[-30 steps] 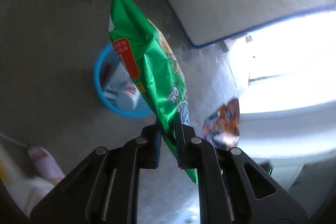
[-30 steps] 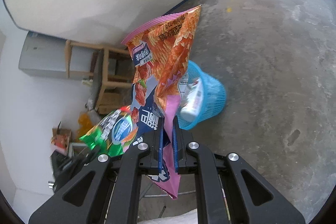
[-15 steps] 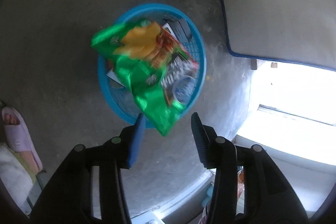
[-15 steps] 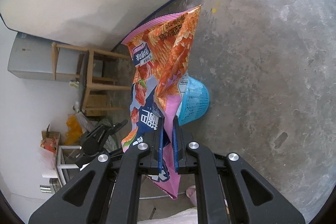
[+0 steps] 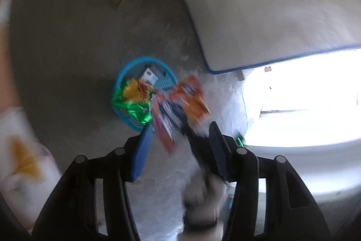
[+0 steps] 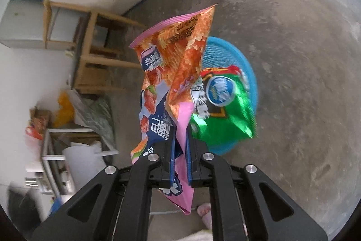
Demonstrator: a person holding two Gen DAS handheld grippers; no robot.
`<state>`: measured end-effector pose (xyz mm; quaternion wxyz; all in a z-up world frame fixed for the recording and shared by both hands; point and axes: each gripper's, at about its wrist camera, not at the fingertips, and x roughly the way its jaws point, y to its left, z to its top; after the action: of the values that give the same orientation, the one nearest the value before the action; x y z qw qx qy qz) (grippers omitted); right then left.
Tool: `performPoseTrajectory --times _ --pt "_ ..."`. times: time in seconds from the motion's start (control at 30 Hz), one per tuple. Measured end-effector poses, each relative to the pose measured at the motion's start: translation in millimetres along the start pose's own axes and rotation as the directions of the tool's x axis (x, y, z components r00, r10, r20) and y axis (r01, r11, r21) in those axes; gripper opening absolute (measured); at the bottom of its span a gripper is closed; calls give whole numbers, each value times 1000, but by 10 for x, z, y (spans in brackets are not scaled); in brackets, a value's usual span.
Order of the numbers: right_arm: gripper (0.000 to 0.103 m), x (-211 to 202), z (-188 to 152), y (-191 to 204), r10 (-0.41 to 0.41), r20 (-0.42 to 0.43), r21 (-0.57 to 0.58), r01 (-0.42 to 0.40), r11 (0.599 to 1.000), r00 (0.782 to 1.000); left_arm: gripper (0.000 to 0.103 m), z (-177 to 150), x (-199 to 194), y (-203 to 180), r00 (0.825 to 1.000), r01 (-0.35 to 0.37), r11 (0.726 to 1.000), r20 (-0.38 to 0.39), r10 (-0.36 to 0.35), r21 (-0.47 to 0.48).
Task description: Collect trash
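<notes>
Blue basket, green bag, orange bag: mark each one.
blue basket (image 6: 249, 69), right wrist view, bare rim.
green bag (image 6: 227, 121), right wrist view, shiny lower panel.
orange bag (image 6: 180, 55), right wrist view, crumpled upper part.

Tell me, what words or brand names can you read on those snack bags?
Orange and pink bag, held in the right gripper: Chinese print, upside down, not legible for certain.
Green bag in the blue basket: oval logo, too blurred.
Left wrist view: all blurred.

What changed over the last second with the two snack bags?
The left claw let go of the green bag, which dropped into the blue basket; its jaws are opening, nothing between them. The right claw stays clamped on the orange bag, now nearer the basket.
</notes>
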<state>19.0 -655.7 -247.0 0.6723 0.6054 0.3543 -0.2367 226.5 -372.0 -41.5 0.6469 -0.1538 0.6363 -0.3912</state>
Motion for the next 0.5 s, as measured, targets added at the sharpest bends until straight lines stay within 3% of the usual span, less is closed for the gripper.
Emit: performPoseTrajectory --times 0.1,0.17,0.23,0.33,0.5 --pt "14 523 136 19 -77 -20 9 77 997 997 57 -195 -667 6 997 -43 995 65 37 95" --pt "22 895 188 -85 -105 -84 37 108 993 991 58 -390 -1098 94 992 -75 988 107 61 136" --pt "29 1014 187 -173 -150 -96 65 157 985 984 61 -549 -1378 175 986 -111 982 143 88 155" --pt "39 940 137 -191 -130 -78 69 135 988 989 65 -903 -1819 393 964 -188 966 223 147 176" --pt "42 596 87 -120 -131 -42 8 131 991 991 66 -1417 -2185 714 928 -243 957 326 182 158"
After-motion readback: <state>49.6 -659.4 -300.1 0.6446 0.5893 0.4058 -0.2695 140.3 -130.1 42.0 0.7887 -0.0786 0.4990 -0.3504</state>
